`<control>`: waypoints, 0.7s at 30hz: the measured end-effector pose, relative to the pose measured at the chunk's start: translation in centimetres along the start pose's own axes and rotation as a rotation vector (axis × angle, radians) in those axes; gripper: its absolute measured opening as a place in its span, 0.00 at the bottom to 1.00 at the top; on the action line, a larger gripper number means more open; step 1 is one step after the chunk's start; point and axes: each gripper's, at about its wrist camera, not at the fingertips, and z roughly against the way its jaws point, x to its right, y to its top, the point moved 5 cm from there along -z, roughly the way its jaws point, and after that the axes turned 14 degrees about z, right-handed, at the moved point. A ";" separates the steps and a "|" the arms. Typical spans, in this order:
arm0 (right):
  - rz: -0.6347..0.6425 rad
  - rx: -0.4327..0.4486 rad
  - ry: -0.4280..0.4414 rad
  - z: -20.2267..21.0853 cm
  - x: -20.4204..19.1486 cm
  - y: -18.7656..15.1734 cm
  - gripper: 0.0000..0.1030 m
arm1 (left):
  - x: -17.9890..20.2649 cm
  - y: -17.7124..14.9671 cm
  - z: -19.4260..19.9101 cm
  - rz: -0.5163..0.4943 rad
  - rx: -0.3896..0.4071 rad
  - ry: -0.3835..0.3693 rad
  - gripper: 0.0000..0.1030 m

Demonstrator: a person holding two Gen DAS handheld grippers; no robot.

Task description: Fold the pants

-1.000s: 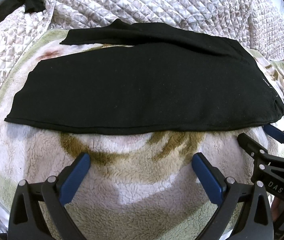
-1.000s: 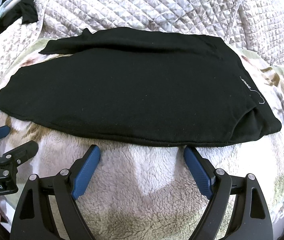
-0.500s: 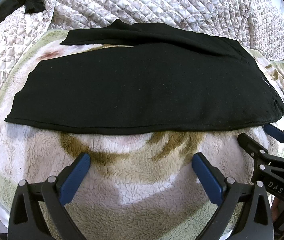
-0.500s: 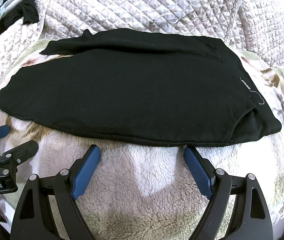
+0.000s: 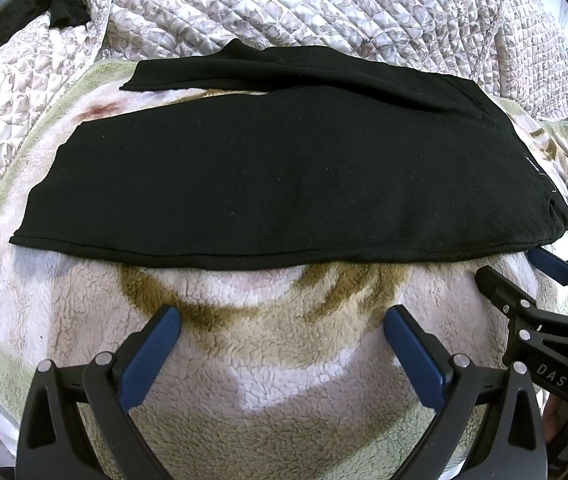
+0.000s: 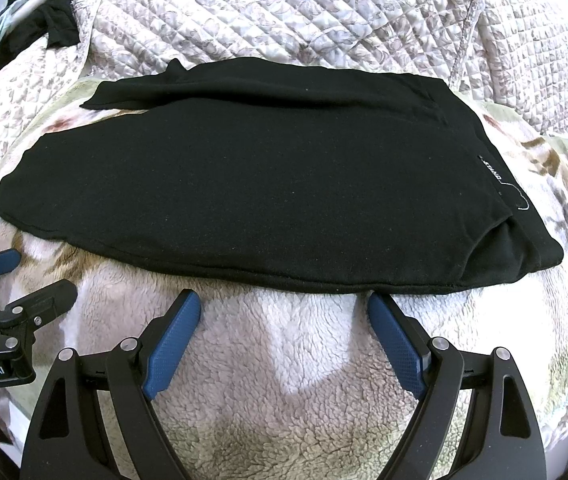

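Pants [image 5: 284, 184]: black, lying flat across mid-frame in both views, long axis left–right. Waistband with white lettering at right end [image 6: 500, 184]; leg hems at left. Second leg shows as a narrower strip along the far edge, splayed off toward upper left, so legs not fully stacked. Near long edge runs straight across, directly ahead of both claws.

Support: fleece blanket [image 5: 268, 360] on a bed; quilt [image 5: 324, 8] fills upper frame behind.

Left claw [image 5: 282, 334]: spread wide, holding nothing, tips over bare fleece, just short of the near edge, roughly opposite the leg section.

Right claw [image 6: 284, 312]: spread wide, empty; tips almost at the near hem, right tip nearly touching it. Sits toward the waistband end. Also visible at right edge of left view [image 5: 524, 276].

Judgement: fold not yet started at this stage. Pants lie straight ahead of both claws; right claw is nearer the fabric. Likely next grip is the near edge. Thick knit, should lift without slipping.
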 end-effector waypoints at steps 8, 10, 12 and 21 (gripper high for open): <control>0.001 0.001 0.000 0.0 0.1 -0.1 0.83 | 0.0 0.1 0.0 -0.001 -0.001 0.001 1.00; 0.000 0.001 0.001 0.0 0.1 -0.1 0.83 | 0.0 0.1 0.0 0.000 0.000 0.001 1.00; 0.001 0.001 0.001 0.0 0.1 -0.1 0.83 | 0.0 0.1 0.0 -0.001 0.000 0.002 1.00; 0.001 0.002 0.000 0.0 0.0 -0.1 0.83 | 0.1 0.2 0.0 -0.001 -0.012 0.006 1.00</control>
